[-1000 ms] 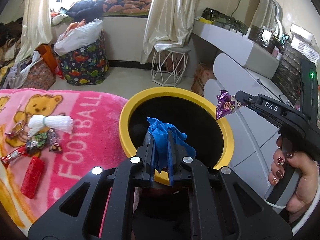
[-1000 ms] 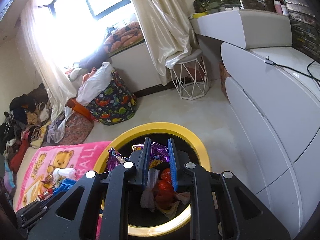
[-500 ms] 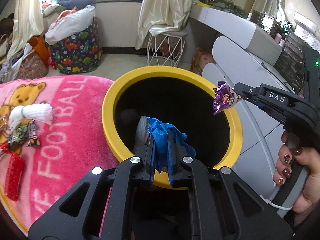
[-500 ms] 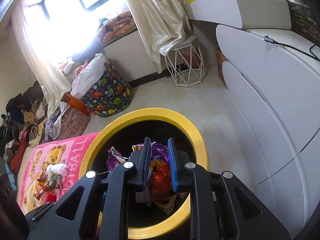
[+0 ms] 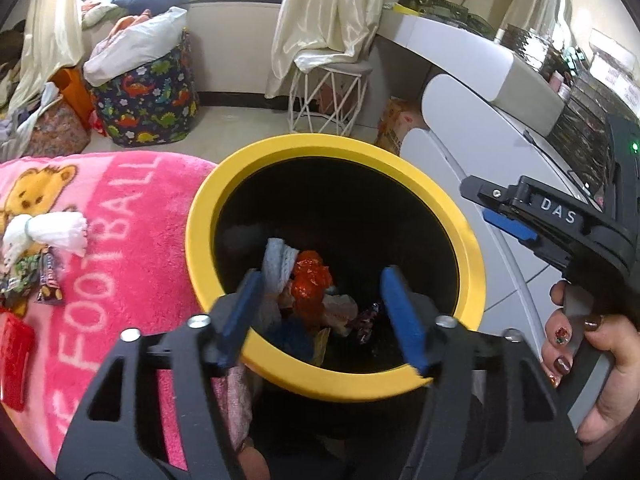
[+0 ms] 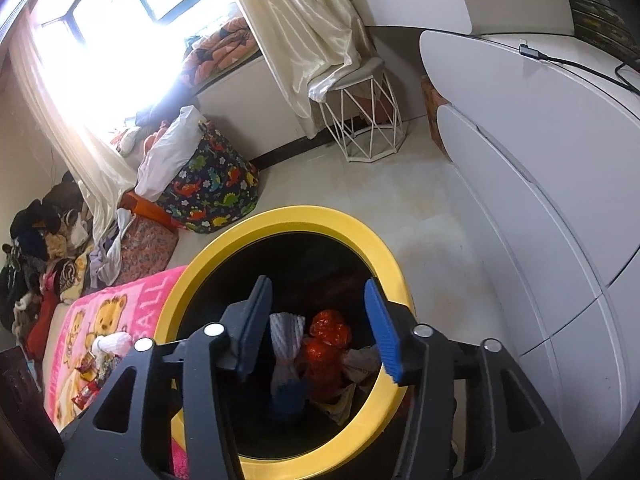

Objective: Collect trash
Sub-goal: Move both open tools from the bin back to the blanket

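A black bin with a yellow rim (image 5: pixel 208 208) (image 6: pixel 384 248) stands beside the pink blanket. My left gripper (image 5: pixel 320 280) is open and empty over the bin's mouth. My right gripper (image 6: pixel 316 292) is open and empty over the same bin; it also shows in the left wrist view (image 5: pixel 504 208), at the bin's right rim. Inside lie a blue glove (image 5: pixel 294 330) (image 6: pixel 286 398), a purple wrapper (image 5: pixel 366 318), a red wrapper (image 5: pixel 310 280) (image 6: pixel 326 344) and white foam netting (image 5: pixel 276 268) (image 6: pixel 284 340). More trash lies on the blanket: white netting (image 5: pixel 48 232), dark wrappers (image 5: pixel 46 276) and a red packet (image 5: pixel 14 344).
The pink bear blanket (image 5: pixel 120 240) covers the bed on the left. A white curved dresser (image 6: pixel 540 160) stands to the right of the bin. A white wire stool (image 6: pixel 364 116) and a dinosaur-print laundry bag (image 6: pixel 208 184) stand on the floor beyond.
Both grippers opened over the bin. The blue glove left my left gripper and the purple wrapper left my right one; both now lie inside the bin.
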### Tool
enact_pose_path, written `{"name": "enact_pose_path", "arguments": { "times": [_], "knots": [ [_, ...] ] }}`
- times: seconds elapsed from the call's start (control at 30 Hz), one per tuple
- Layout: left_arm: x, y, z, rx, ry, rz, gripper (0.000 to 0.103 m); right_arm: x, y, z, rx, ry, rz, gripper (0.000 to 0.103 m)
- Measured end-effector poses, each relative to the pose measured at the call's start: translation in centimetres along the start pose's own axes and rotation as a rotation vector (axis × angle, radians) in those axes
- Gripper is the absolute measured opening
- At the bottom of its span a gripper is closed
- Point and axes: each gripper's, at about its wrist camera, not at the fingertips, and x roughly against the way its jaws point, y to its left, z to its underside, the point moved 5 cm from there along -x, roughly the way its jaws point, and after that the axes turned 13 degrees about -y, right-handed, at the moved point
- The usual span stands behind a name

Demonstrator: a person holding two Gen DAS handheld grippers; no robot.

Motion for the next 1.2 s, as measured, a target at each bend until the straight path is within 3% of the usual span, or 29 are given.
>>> {"name": "enact_pose_path", "arguments": {
  "times": [0.1, 0.2, 0.43, 0.97, 1.2],
  "knots": [
    [0.9, 0.5, -0.3, 0.020, -0.023, -0.020, 0.084, 0.1, 0.1, -0.1, 0.005, -0.007, 0.004, 0.055],
    [2.0, 1.1, -0.8, 0.031, -0.049, -0.047, 0.092, 0.4, 0.4, 0.0, 0.017, -0.012, 0.001, 0.060],
    [5.0, 2.4, -1.0, 0.028, -0.099, -0.112, 0.092, 1.3, 1.4, -0.4, 0.055, -0.047, -0.004, 0.069],
    [11.0, 6.2, -1.3, 0.075, -0.203, -0.185, 0.092, 4.8, 7.6, -0.4, 0.195, -0.109, -0.090, 0.073],
    [13.2, 6.5, -1.5, 0.044, -0.253, -0.219, 0.092, 6.4, 10.3, -0.5, 0.236, -0.129, -0.137, 0.075]
  ]
}}
